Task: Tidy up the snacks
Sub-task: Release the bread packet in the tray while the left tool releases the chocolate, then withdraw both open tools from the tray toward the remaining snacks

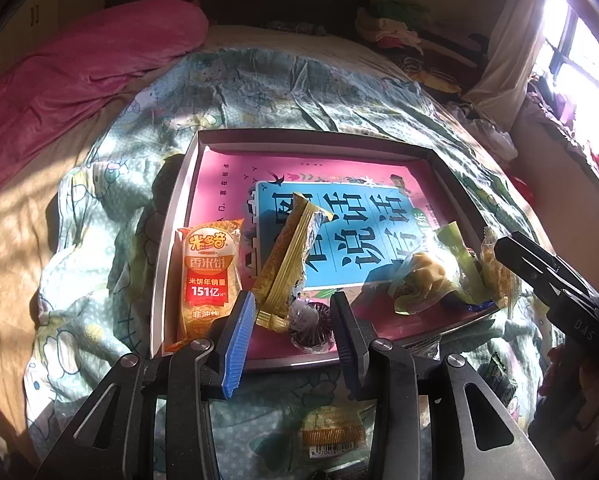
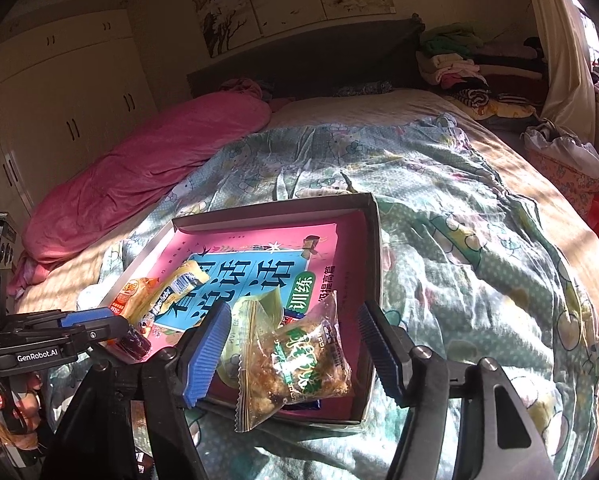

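Snacks (image 2: 295,360) lie in shallow box (image 2: 373,240) atop book (image 2: 259,272).

Two cameras look down at one tray on a bed.

The left camera sits close above the near edge of the tray (image 1: 171,240), looking forward and down between its own fingers (image 1: 239,340). The right camera looks from the tray's (image 2: 375,248) right corner, also close and tilted down. Both see the tray, the bed (image 1: 111,208) cover, the pink blanket (image 1: 79,72) and the dark headboard (image 2: 299,56) far behind. Each view shows the other gripper at its side.
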### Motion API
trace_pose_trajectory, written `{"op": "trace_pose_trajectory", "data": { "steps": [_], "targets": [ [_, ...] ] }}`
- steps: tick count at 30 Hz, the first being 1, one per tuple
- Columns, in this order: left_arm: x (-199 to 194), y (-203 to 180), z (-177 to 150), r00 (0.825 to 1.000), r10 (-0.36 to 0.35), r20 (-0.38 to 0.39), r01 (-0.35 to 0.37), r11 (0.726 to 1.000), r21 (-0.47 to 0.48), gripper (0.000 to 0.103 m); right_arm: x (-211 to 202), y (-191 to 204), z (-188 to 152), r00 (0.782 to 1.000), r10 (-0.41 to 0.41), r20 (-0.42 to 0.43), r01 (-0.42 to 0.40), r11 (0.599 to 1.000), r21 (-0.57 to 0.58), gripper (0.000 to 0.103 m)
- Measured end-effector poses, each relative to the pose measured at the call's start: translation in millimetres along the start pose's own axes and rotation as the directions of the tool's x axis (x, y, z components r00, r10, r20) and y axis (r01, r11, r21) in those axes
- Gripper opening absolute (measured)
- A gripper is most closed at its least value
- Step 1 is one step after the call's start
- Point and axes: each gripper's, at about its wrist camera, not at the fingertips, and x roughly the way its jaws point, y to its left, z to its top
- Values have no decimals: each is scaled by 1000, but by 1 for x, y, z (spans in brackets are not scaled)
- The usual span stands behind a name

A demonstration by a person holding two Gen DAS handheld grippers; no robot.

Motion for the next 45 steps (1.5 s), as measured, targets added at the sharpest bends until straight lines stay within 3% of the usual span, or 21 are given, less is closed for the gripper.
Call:
{"op": "trace_pose_trajectory", "data": {
  "steps": [17,45],
  "targets": [
    [-21,-1,-5,999,6,33,-6,1000,8,58,-20,10,2,999,7,54,-5,999,-37,72],
    [-37,-9,-21,1000,3,14,-4,999,46,60,-34,57,-19,999,-29,45,41,960,-277,73]
  ]
}}
